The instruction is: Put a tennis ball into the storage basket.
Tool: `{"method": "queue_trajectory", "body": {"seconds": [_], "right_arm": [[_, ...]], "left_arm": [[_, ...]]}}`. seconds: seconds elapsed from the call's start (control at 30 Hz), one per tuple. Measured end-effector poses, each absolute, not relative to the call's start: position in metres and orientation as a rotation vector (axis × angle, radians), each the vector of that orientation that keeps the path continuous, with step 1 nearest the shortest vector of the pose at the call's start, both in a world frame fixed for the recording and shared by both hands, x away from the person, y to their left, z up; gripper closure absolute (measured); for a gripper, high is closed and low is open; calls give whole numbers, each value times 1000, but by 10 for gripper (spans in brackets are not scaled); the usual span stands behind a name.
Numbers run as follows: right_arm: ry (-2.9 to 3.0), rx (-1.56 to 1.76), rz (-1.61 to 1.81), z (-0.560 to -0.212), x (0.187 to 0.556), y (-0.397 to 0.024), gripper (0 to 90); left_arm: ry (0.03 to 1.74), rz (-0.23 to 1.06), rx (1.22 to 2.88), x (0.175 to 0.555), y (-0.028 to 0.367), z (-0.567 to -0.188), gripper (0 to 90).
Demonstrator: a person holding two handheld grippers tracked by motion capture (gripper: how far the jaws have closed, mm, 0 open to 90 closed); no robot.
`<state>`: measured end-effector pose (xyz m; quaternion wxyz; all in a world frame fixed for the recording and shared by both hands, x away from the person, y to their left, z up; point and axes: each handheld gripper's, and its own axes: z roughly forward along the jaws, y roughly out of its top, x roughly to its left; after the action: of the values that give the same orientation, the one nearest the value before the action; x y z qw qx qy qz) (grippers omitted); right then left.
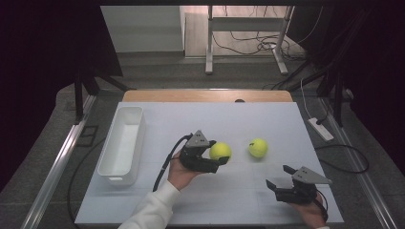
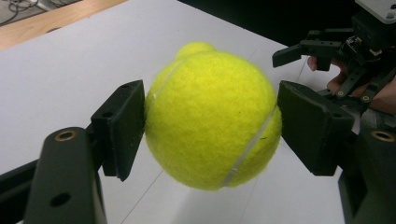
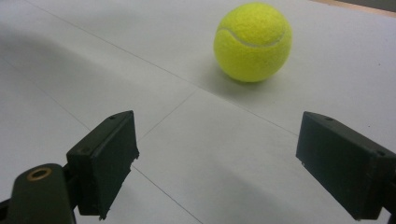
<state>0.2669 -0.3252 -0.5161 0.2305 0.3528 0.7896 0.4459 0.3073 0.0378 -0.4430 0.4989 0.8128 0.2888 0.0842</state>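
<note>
My left gripper [image 1: 220, 153] is shut on a yellow tennis ball [image 1: 220, 151] near the middle of the white table and holds it a little above the surface. In the left gripper view both black pads press the sides of this ball [image 2: 210, 119]. A second tennis ball [image 1: 258, 147] lies on the table to its right, apart from both grippers. In the right gripper view this second ball [image 3: 252, 41] lies ahead of my right gripper [image 3: 217, 161]. That right gripper [image 1: 278, 178] stands open near the front right, with nothing between its jaws.
A long white bin [image 1: 122, 143] stands along the left side of the white table [image 1: 191, 119]. A wooden strip [image 1: 205, 96] runs along the far edge. Beyond the table are a metal frame [image 1: 246, 38] and cables on the floor.
</note>
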Motion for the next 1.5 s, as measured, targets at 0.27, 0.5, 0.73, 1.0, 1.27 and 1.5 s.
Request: {"method": "queue_trajectory", "body": {"seconds": [0.27,0.5,0.73,1.0,1.27,1.5], "right_arm": [[2171,971,1227,-516,267,-325,122],[2170,974,1227,-516,267,-325,122],[2169,971,1227,-516,267,-325,122],[2164,971,1232,-516,267,-325,123],[2164,968,1230,-516,267,-325,123],[2164,970,1225,-516,267,-325,123]], "left_arm": [[710,222,1957,307,46,-439,272],[724,237,1940,309,55,-434,271],[738,244,1929,310,61,-432,271],[751,257,1921,311,67,-431,271],[762,272,1913,312,73,-430,271],[780,288,1896,314,81,-426,271]]}}
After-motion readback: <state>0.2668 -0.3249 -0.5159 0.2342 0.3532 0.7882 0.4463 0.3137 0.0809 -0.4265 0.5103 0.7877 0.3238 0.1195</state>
